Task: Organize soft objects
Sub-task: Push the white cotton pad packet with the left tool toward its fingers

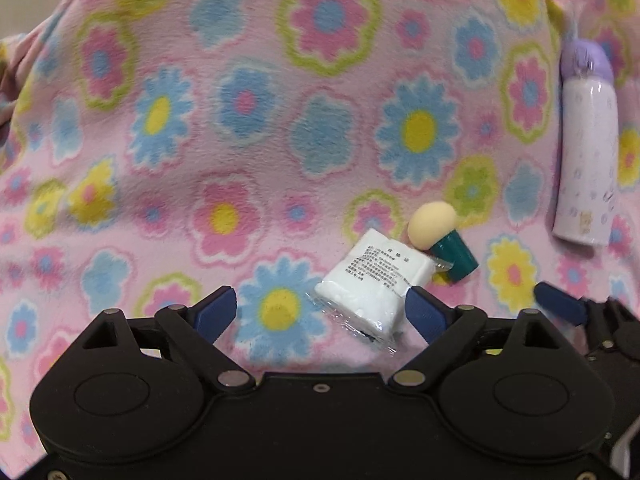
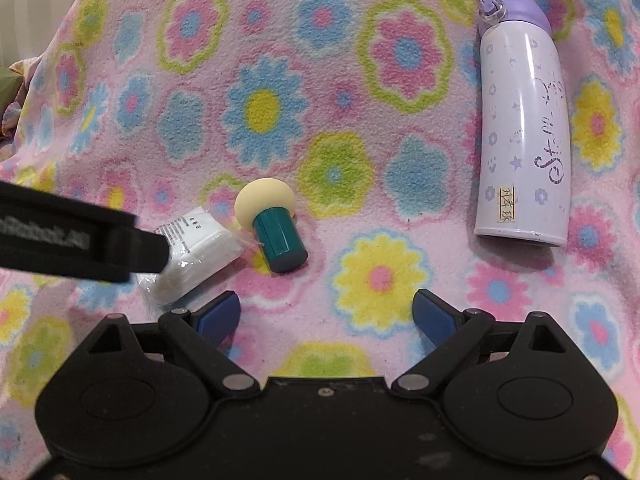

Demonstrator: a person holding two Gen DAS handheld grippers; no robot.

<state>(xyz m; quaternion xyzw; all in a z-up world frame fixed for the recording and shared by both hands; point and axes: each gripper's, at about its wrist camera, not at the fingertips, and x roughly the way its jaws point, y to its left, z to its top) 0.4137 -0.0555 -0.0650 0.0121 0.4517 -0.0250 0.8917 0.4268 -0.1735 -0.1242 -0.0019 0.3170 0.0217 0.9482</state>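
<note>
A white packet of cotton pads (image 1: pixel 368 280) in clear wrap lies on the flowered fleece blanket (image 1: pixel 240 80). A makeup sponge (image 1: pixel 440 236) with a yellow head and a teal handle lies on its side, touching the packet's far right corner. My left gripper (image 1: pixel 322 308) is open, and the packet lies between its fingers, close to the right one. My right gripper (image 2: pixel 328 314) stands open over bare blanket, with the sponge (image 2: pixel 272 224) and the packet (image 2: pixel 204 248) ahead to its left. The left gripper's black body (image 2: pixel 80 236) covers part of the packet there.
A pale purple flask (image 2: pixel 520 132) with a lilac lid lies on the blanket at the right, seen also in the left wrist view as the flask (image 1: pixel 586 148). The blanket (image 2: pixel 360 80) fills both views and drops off at the far left.
</note>
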